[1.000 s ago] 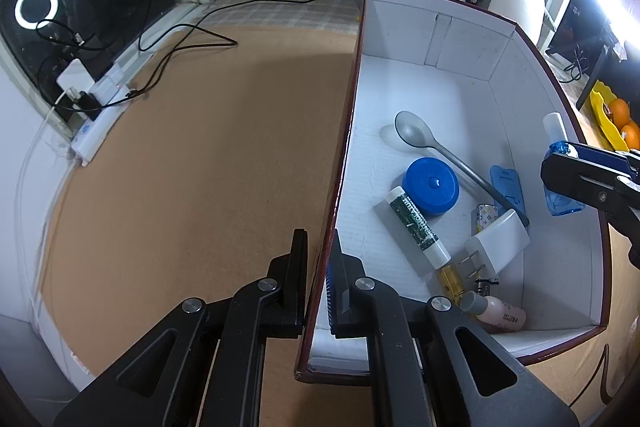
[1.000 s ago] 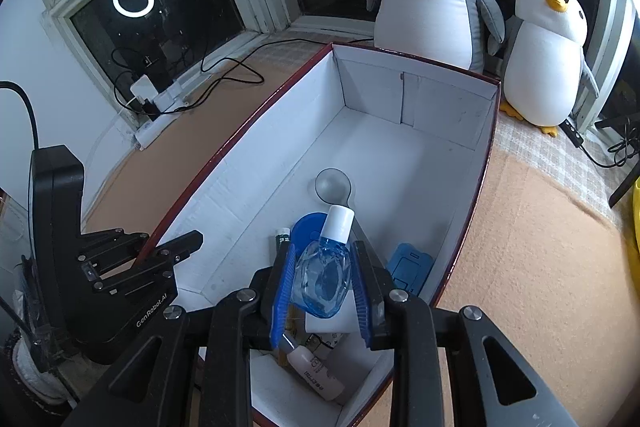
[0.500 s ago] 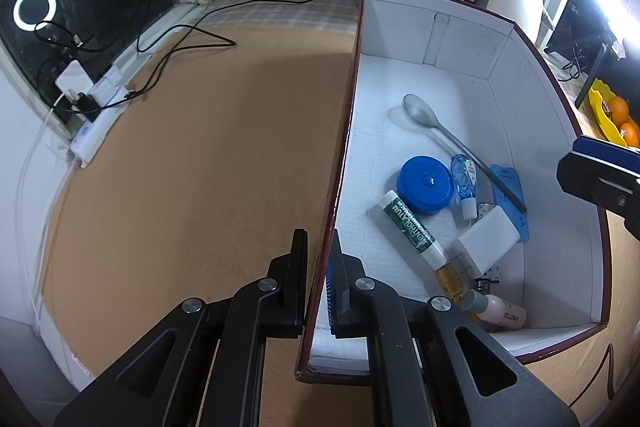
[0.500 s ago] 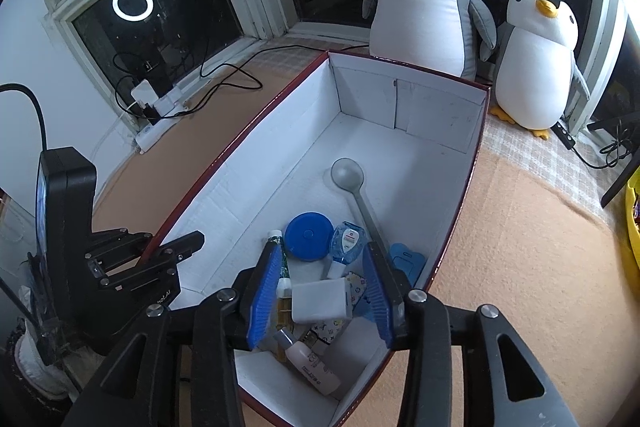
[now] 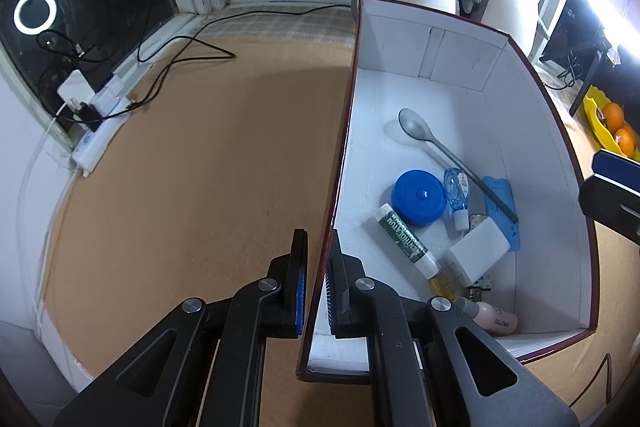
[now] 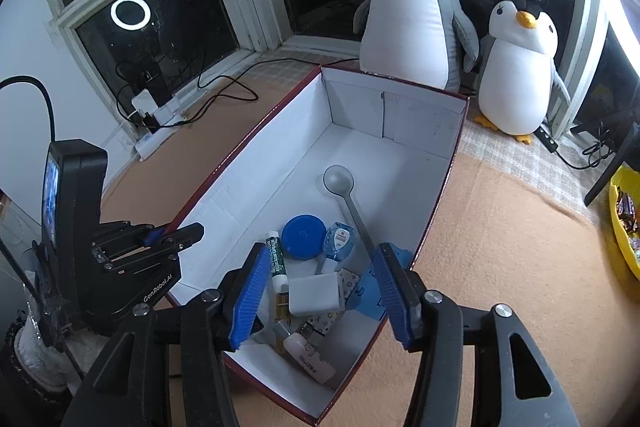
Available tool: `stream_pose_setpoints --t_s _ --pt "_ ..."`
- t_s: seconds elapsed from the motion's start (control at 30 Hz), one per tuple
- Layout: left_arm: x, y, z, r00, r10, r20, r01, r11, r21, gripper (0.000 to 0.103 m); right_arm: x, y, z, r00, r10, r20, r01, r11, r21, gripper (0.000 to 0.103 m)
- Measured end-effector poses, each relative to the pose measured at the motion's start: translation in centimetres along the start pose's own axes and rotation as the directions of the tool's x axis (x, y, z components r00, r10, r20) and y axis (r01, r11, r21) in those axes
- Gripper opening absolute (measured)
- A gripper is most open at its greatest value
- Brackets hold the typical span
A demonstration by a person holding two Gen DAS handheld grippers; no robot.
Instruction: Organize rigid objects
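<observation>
A white box with a dark red rim (image 5: 348, 131) (image 6: 248, 143) stands on the tan surface. Inside lie a grey spoon (image 5: 436, 143) (image 6: 348, 199), a blue round lid (image 5: 418, 191) (image 6: 303, 237), a clear blue bottle (image 5: 456, 189) (image 6: 339, 242), a green tube (image 5: 404, 241), a white charger (image 5: 478, 251) (image 6: 316, 293) and a blue flat piece (image 5: 502, 211). My left gripper (image 5: 316, 279) (image 6: 168, 235) is shut on the box's left wall. My right gripper (image 6: 320, 297) is open and empty above the box's near end; a part of it shows in the left wrist view (image 5: 612, 187).
Two plush penguins (image 6: 412, 7) (image 6: 520, 67) stand behind the box. A power strip with cables (image 5: 100, 99) lies by the window at the left. A yellow bowl of oranges (image 5: 608, 123) sits at the right.
My right gripper opened and dropped the clear blue bottle into the box beside the blue lid, then drew back and up. The left gripper kept its hold on the wall.
</observation>
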State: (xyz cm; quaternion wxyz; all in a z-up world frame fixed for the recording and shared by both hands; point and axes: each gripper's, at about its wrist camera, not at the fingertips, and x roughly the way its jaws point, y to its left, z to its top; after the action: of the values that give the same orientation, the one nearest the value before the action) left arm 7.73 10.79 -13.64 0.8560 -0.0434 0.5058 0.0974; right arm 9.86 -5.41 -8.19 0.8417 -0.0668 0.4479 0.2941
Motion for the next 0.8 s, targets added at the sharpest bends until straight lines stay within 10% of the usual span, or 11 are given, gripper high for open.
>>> stream_pose_setpoints --t_s 0.8 --pt "-9.4 2.1 1.4 0.973 0.001 0.229 0.007 0.999 -0.034 0.016 -7.9 -0.9 -1.5 0.981 -0.104 0.166 0.097 0.994 0.051 0.068"
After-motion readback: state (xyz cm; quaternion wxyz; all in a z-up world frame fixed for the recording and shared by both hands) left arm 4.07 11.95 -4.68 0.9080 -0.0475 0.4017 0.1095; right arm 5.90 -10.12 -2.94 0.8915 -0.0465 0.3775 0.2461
